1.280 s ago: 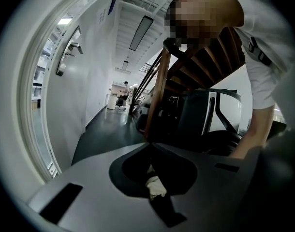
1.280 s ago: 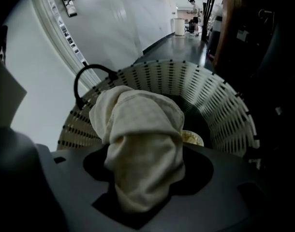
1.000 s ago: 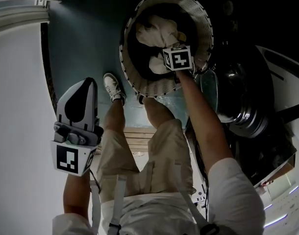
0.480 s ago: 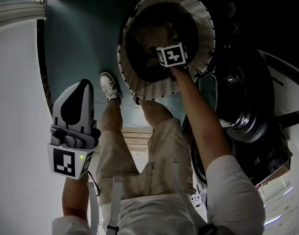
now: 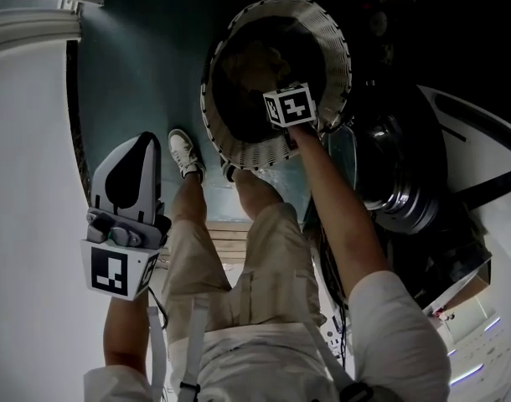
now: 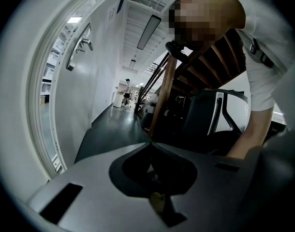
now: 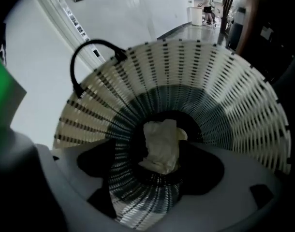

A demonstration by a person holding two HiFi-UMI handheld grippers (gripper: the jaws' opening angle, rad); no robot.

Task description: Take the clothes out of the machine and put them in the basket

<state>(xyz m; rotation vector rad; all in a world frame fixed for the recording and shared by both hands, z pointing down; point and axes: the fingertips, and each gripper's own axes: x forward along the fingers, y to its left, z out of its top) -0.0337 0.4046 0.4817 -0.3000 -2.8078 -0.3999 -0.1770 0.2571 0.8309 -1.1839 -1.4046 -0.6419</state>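
One garment [image 7: 161, 146] in basket [image 7: 225, 91]; right hand-held gripper [image 7: 157, 164] spread above it, drop seemingly done. Left hand-held gripper [image 5: 138, 153] pressed together, empty. Next: machine [image 5: 406, 182], 3 o'clock.

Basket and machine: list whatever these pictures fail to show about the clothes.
Dark washing-machine drum, head view: too dark to see into, so whether clothes remain inside cannot be told.
White slatted plastic basket, head view: its floor is in shadow and partly covered by the right gripper.
Pale crumpled cloth, right gripper view: anything lying under it is hidden, and the garment type is unclear.
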